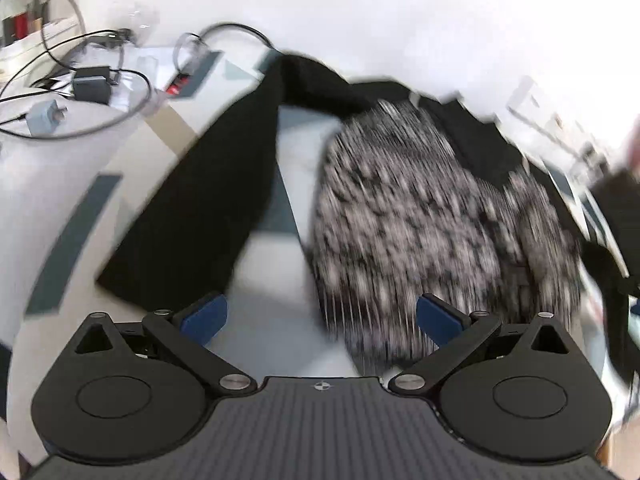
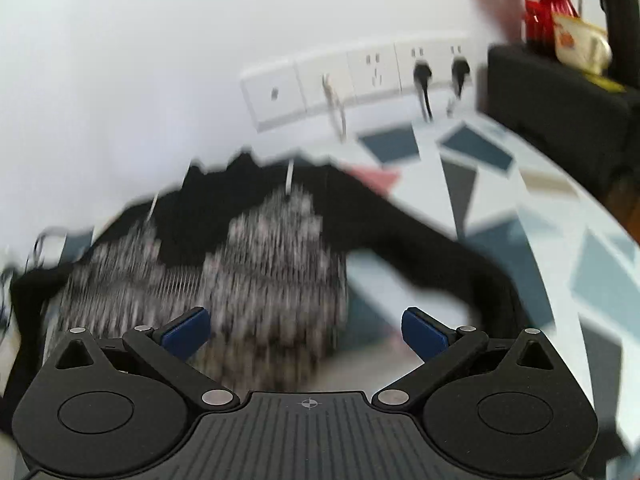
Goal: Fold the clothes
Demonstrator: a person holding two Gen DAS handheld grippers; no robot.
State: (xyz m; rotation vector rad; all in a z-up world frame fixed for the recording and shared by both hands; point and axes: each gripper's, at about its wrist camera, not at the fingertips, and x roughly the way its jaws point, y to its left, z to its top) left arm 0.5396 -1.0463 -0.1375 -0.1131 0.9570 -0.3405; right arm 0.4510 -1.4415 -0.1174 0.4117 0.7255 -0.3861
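A garment with a black-and-white speckled body [image 1: 424, 216] and black sleeves lies spread on the table, blurred by motion. Its left black sleeve [image 1: 200, 200] stretches toward the near left. My left gripper [image 1: 322, 318] is open above the table at the garment's near hem, with nothing between its blue pads. In the right wrist view the same speckled body [image 2: 272, 272] lies ahead, and a black sleeve [image 2: 440, 256] curves off to the right. My right gripper [image 2: 306, 334] is open over the body's near right edge and holds nothing.
The tabletop [image 2: 500, 184] has a pattern of blue, grey and white shapes. Cables and a charger [image 1: 90, 84] lie at the far left. Wall sockets with plugs [image 2: 376, 76] sit behind the garment. A black box [image 2: 560, 108] with red decoration stands at the far right.
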